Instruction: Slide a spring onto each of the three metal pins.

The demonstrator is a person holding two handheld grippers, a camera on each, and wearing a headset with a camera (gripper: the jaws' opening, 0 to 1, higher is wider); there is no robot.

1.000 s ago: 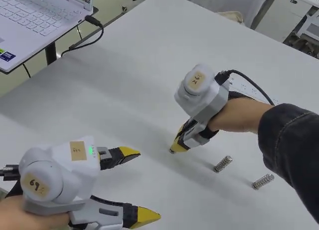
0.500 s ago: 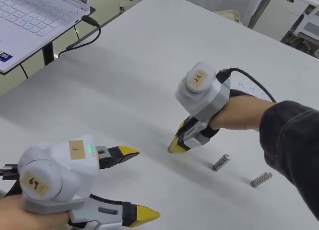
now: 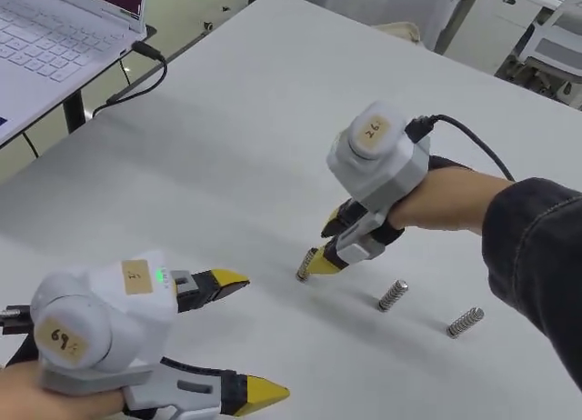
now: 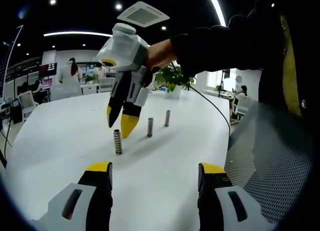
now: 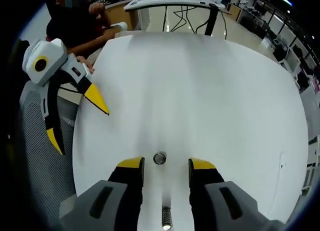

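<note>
- On the white table (image 3: 227,120), three springs stand upright in a row: first spring (image 3: 306,265), second spring (image 3: 392,295), third spring (image 3: 463,322). That they stand on end suggests each is threaded over a pin, though no pin can be made out.
- The right gripper (image 3: 320,247) points down with its jaws parted either side of the first spring's top, clasping nothing. In the right gripper view the coil's round top lies between the tips with a gap on each side. This reads as letting go, or as checking the seating.
- The left gripper (image 3: 250,336) has its jaws spread wide and empty. It is held low, well apart from the row, probably parked clear of the work.
- Judgement: the task looks close to finished.
</note>
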